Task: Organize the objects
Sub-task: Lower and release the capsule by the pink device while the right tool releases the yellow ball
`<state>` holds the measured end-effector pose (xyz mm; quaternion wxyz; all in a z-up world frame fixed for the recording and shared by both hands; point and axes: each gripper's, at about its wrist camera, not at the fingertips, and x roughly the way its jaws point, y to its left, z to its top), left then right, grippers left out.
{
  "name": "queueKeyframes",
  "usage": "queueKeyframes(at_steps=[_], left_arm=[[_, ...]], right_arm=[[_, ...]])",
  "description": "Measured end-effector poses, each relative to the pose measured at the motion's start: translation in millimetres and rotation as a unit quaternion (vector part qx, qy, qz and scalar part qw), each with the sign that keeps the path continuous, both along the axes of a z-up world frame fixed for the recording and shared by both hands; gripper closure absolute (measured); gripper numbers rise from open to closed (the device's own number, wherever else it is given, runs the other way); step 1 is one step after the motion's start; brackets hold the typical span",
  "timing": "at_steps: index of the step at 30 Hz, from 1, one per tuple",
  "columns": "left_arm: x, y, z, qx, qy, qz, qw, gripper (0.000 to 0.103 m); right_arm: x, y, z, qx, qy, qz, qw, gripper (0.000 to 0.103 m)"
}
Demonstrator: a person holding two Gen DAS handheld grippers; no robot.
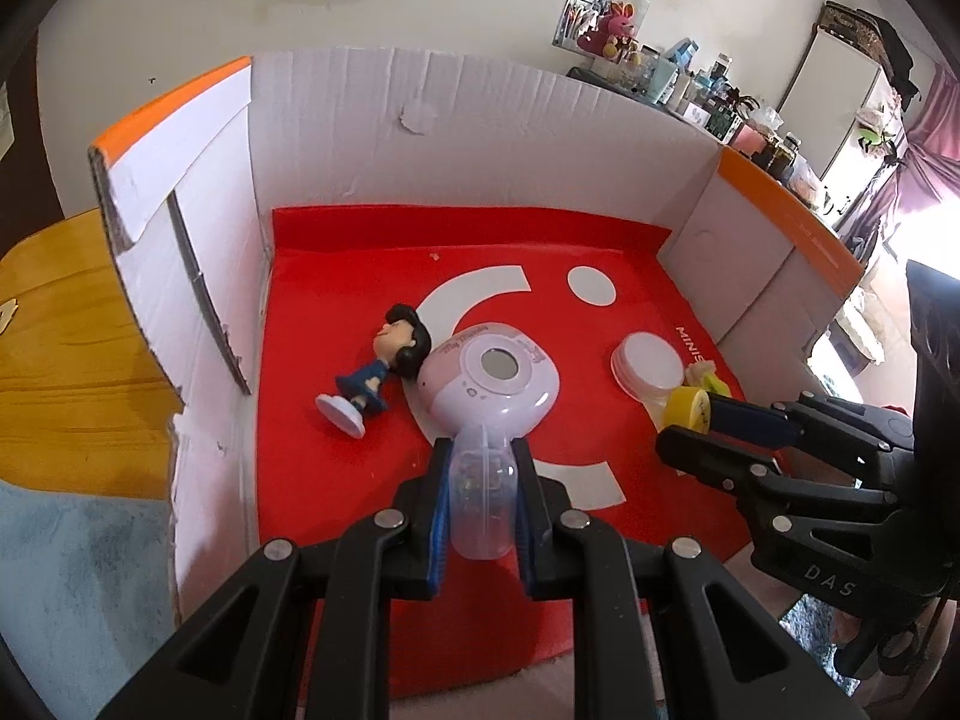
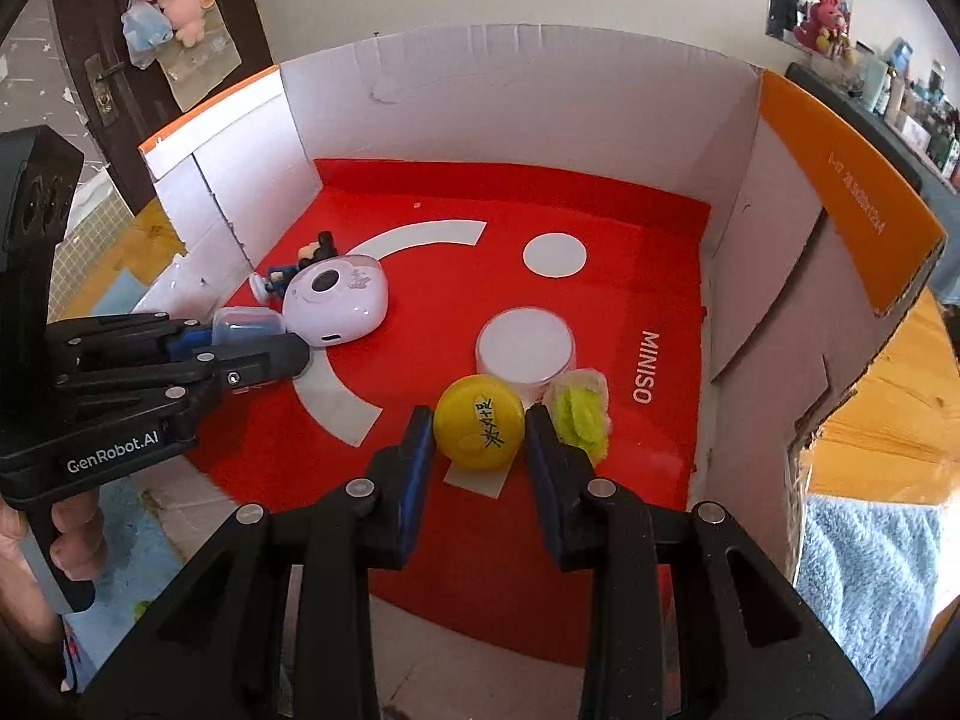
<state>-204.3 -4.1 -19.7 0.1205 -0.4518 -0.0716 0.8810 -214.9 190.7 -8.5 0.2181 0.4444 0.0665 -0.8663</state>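
Grip check: your left gripper is clamped on the pink device by its clear, slick-looking handle, low inside the box. Right gripper pinches the yellow cap; likely rigid, light.

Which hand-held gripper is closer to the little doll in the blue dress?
Left. The left hand-held gripper holds the pink gadget lying against the doll; the right hand-held gripper grips a yellow cap farther away.

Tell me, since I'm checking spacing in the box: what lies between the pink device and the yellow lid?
Only bare red box floor with its white curved print separates the pink device from the yellow lid, clearest in the right wrist view.
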Motion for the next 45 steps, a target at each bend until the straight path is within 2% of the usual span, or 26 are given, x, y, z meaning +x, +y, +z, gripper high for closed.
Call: queueKeyframes(at_steps=[30, 33, 37, 45], left_arm=[[0.2, 1.6, -0.1, -0.012, 0.001, 0.003, 0.9999, 0.084], [1.1, 2.9, 0.3, -0.015, 0.001, 0.002, 0.9999, 0.080], [3.2, 3.4, 1.8, -0.021, 0.004, 0.004, 0.9998, 0.070], [6.4, 4.4, 3.6, -0.026, 0.005, 0.006, 0.9996, 0.067]], right_arm=[[2.6, 3.6, 2.6, -0.011, -0.002, 0.001, 1.000, 0.073], [3.2, 3.6, 2.8, -0.012, -0.003, 0.002, 1.000, 0.073], [4.8, 2.7, 3.0, -0.012, -0.003, 0.004, 1.000, 0.073], [9.2, 2.0, 3.9, -0.010, -0.002, 0.007, 1.000, 0.071]])
